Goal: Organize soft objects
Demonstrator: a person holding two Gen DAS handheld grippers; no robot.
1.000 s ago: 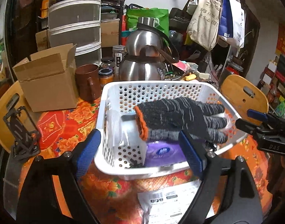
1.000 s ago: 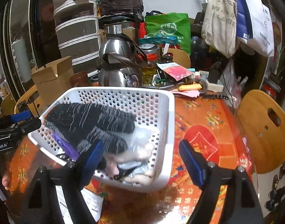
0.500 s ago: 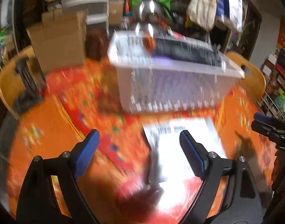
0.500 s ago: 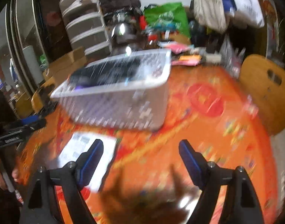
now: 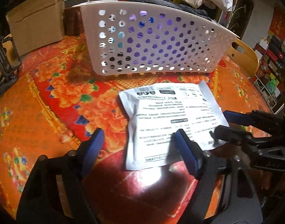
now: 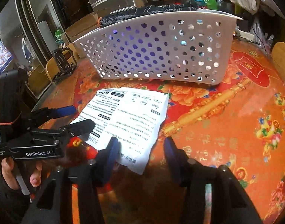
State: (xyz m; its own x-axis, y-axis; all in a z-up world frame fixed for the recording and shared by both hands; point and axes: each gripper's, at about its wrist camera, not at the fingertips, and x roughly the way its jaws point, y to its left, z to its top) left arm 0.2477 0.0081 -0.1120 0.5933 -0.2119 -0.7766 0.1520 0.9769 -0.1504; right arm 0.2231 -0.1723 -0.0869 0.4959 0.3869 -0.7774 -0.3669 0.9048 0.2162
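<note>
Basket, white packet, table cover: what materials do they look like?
Basket: rigid white plastic, matte, with moulded round perforations and a thin rim. White packet: probably thin plastic film or coated paper; printed, creased, with glare. Table cover: glossy printed vinyl or glass over cloth, cannot tell; it reflects light.

A round table [image 5: 49, 97] in a red-orange floral cloth stands amid wooden chairs [image 5: 245, 56] and cluttered shelving [image 5: 273, 59].
</note>
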